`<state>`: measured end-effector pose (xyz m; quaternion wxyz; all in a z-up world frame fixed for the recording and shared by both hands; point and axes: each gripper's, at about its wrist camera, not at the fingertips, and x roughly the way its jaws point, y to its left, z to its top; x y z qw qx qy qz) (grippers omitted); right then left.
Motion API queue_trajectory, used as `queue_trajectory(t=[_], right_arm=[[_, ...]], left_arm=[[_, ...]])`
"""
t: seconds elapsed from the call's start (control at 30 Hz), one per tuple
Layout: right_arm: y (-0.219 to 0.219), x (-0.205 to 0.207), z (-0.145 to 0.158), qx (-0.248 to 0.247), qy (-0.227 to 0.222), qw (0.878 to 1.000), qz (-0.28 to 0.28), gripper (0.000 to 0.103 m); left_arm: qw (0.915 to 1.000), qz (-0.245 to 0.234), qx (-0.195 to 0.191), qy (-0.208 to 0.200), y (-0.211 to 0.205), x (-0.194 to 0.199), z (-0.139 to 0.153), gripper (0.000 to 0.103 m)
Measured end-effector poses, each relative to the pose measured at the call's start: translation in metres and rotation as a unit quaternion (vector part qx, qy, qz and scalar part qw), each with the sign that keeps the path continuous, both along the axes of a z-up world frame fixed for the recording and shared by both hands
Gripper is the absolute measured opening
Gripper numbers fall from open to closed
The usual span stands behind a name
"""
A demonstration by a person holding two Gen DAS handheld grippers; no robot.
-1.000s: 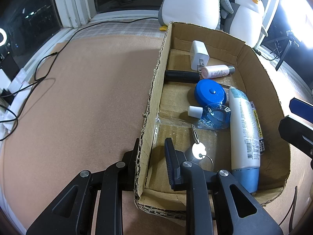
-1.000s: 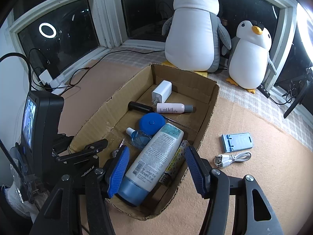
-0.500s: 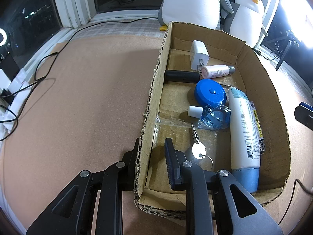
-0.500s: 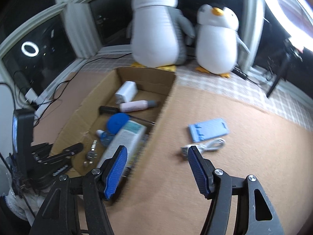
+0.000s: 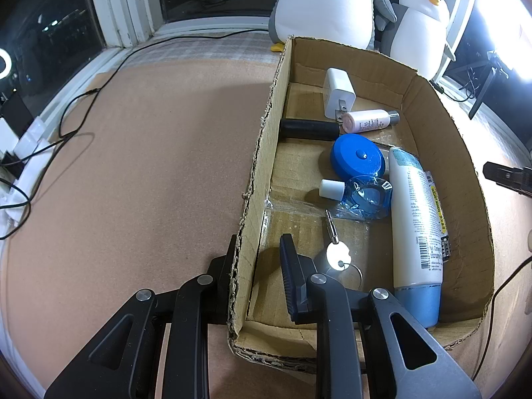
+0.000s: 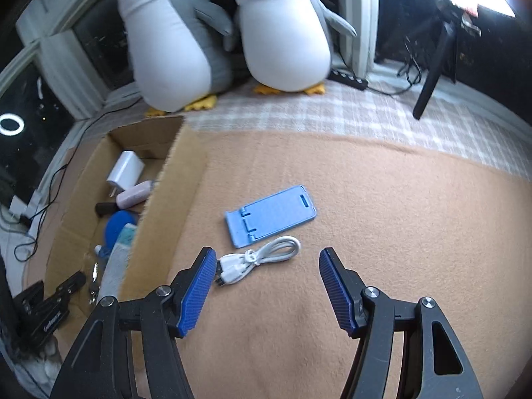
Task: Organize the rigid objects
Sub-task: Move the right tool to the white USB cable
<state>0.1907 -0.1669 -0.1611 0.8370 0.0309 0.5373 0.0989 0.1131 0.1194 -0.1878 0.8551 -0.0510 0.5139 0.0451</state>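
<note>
A cardboard box holds a white charger, a pink bottle, a blue round case, a tall white lotion bottle, a key and other small items. My left gripper is shut on the box's near left wall, one finger outside and one inside. Right of the box, a blue phone stand and a coiled white USB cable lie on the tan mat. My right gripper is open just above the mat, the cable's plug end by its left fingertip.
Two plush penguins stand at the back on a checked cloth. A black power strip and a tripod leg are at the back right. Black cords trail along the mat's left edge.
My right gripper has swung from over the box to the right and lower, rolling as it went, and is now over the cable and phone stand. The left gripper has kept still.
</note>
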Motion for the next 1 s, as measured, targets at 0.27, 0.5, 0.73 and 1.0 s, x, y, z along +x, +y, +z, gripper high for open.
queue_trajectory(t=[0.27,0.5,0.73,1.0], right_arm=[[0.014,0.005,-0.016,-0.01,0.018,1.0,-0.023,0.06],[0.03,0.006,-0.031,-0.038,0.027,0.998,-0.037,0.06],[0.03,0.009,-0.034,-0.053,0.031,0.998,-0.028,0.06],[0.019,0.0,-0.03,-0.052,0.037,0.998,0.028,0.052]], left_arm=[[1.0,-0.001,0.0,0.0,0.0,0.0,0.0,0.02],[1.0,0.0,0.0,0.0,-0.001,0.0,0.0,0.02],[1.0,0.0,0.0,0.0,-0.001,0.0,0.0,0.02],[1.0,0.001,-0.001,0.0,-0.001,0.0,0.0,0.02]])
